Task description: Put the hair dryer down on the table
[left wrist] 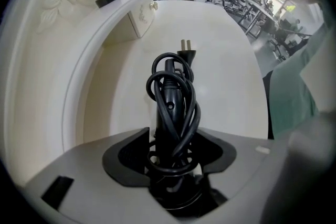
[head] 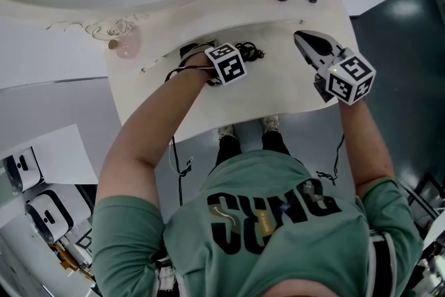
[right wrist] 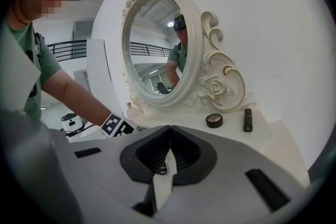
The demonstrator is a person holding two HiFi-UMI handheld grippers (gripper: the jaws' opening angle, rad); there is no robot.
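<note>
Left tool (left wrist: 173,140), jaws apart, straddles the cord-wrapped hair dryer (left wrist: 170,102), lying lengthwise straight ahead, plug (left wrist: 186,50) pointing away.

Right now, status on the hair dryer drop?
Left hand-held gripper open, hair dryer between its jaws, on the table. Right hand-held gripper shut, empty. Only its plug lies ahead.

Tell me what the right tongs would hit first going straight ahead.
The shut right tongs would likely meet the oval mirror's lower frame first; the eyeshadow compact sits right of that line.
</note>
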